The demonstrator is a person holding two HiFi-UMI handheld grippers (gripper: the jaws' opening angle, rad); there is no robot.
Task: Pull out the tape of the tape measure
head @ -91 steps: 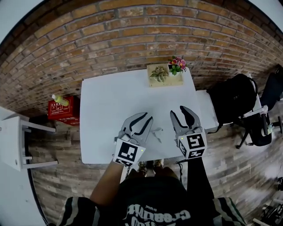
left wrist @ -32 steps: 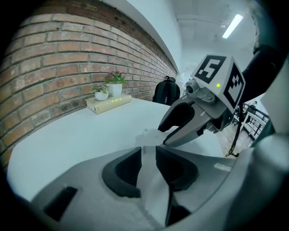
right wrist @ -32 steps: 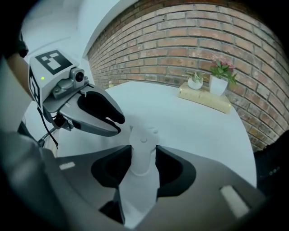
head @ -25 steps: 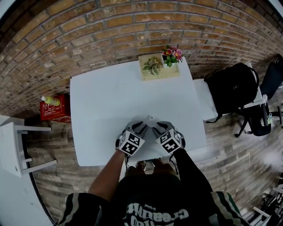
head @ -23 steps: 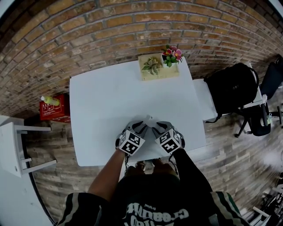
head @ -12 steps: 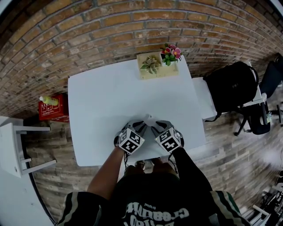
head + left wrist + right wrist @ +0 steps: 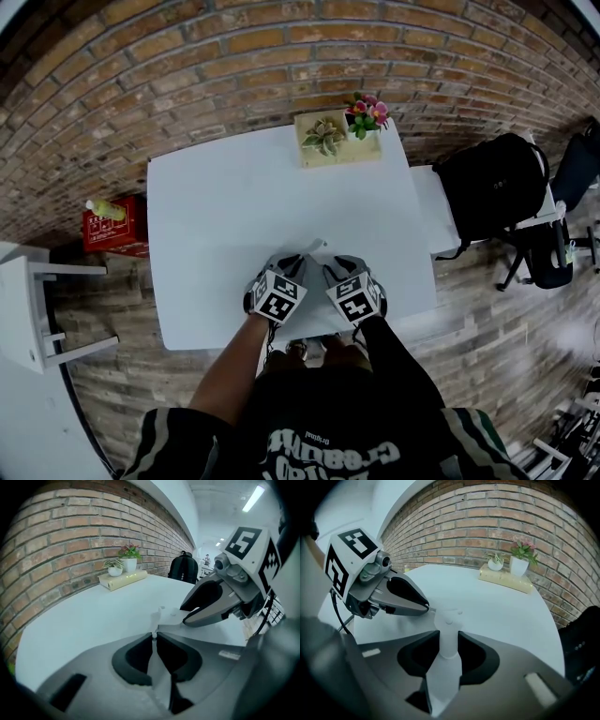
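Observation:
The white tape measure point(image 7: 448, 634) stands upright between the pads of my right gripper point(image 7: 449, 641), which is shut on its body. In the left gripper view the same tape measure point(image 7: 165, 617) lies just ahead of my left gripper point(image 7: 153, 637). The left jaws are closing, and their tips pinch the thin white end of the tape. The left gripper's fingers point(image 7: 410, 603) reach the tape measure's side from the left. In the head view both grippers, left point(image 7: 298, 265) and right point(image 7: 334, 271), meet over the white table point(image 7: 225, 206) near its front edge.
A wooden planter with small potted plants point(image 7: 339, 141) sits at the table's far edge against the brick wall. A black backpack point(image 7: 492, 202) rests on a bench to the right. On the floor at the left are a red box point(image 7: 112, 230) and a white stool point(image 7: 28, 300).
Both grippers came together from apart over the tape measure on the table. Over the last second they stayed close, and the tape measure's tip now pokes out a little beyond them.

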